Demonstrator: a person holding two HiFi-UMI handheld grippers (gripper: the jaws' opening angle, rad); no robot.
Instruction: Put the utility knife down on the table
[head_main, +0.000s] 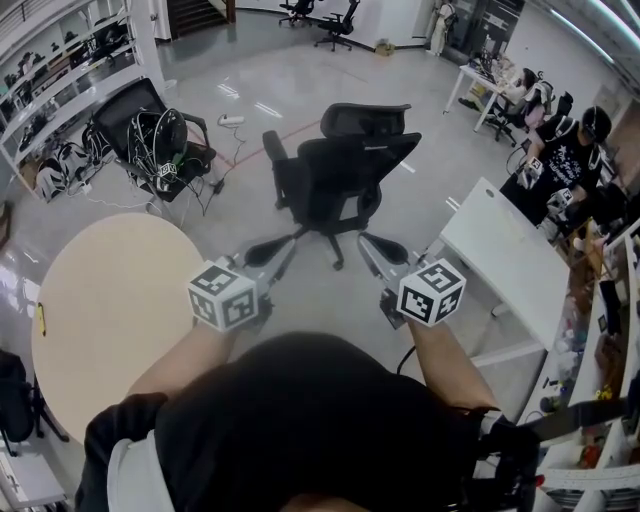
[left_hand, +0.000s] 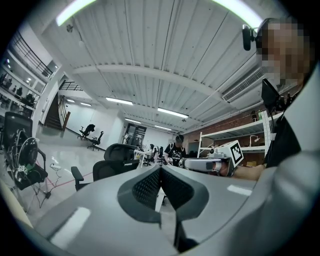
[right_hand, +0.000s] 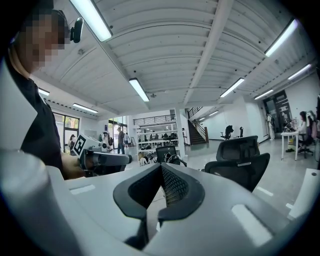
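Observation:
In the head view both grippers are held level at chest height, side by side, pointing at a black office chair (head_main: 340, 170). My left gripper (head_main: 262, 250) is shut with nothing between its pads (left_hand: 150, 185). My right gripper (head_main: 385, 248) also looks shut and empty, its pads (right_hand: 172, 185) meeting at the tip. Neither holds a knife. A small yellow object (head_main: 40, 318) lies at the left edge of the round beige table (head_main: 110, 300); it is too small to tell what it is. Each gripper view shows the other gripper (left_hand: 210, 162) (right_hand: 107, 159) beside it.
A white rectangular table (head_main: 500, 260) stands at the right. A second black chair (head_main: 160, 140) loaded with gear stands at the back left, with cables on the floor beside it. Shelves line the left wall. People (head_main: 570, 150) are at desks at the far right.

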